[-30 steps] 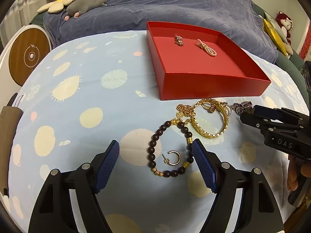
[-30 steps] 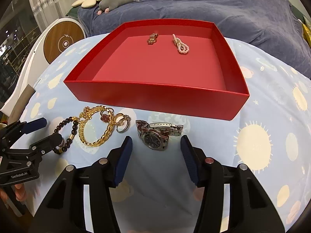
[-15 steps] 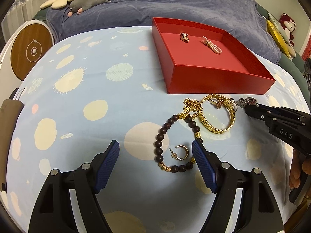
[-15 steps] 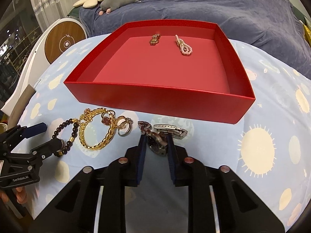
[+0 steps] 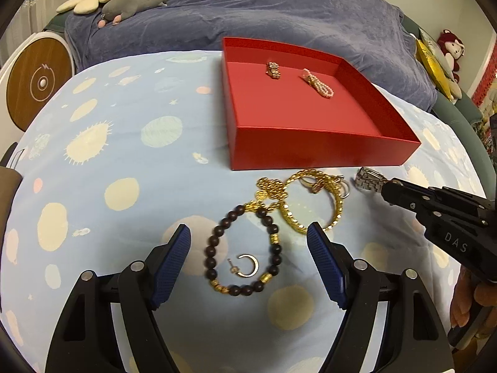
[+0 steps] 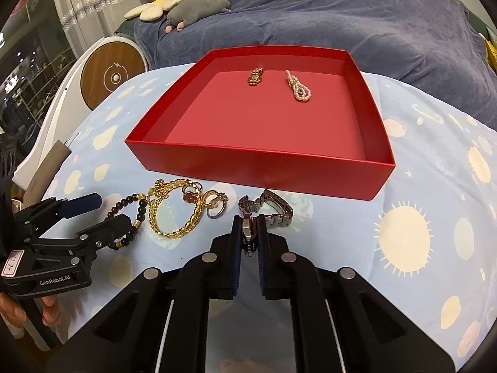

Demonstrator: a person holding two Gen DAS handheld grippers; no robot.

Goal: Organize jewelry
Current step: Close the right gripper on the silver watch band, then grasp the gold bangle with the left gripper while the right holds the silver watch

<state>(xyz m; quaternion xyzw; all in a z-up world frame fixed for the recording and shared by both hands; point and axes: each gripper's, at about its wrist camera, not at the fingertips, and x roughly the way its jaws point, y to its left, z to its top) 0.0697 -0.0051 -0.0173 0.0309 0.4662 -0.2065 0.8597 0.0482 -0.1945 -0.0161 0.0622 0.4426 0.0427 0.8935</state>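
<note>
Your right tool [image 6: 248, 233] has just closed on the watch [image 6: 267, 208], at 6 o'clock of the red box [image 6: 257, 168] on the worktop: pickup can begin. Your left tool [image 5: 248, 261] stands wide open, empty, straddling the bead bracelet [image 5: 242, 248].

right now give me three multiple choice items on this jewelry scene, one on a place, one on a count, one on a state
1. Where does the small gold hoop earring lie?
A. inside the dark bead bracelet's loop
B. in the red box
C. on the watch

2. How many pieces lie in the red box?
A. none
B. two
C. four

3. What is the right claw doing?
A. standing wide open
B. shut on the watch
C. shut on a ring

Key: 1 A, the beads ring the earring on the cloth. 2 B, a gold piece and a pink bead piece. 3 B, its pads pinch the metal watch.
</note>
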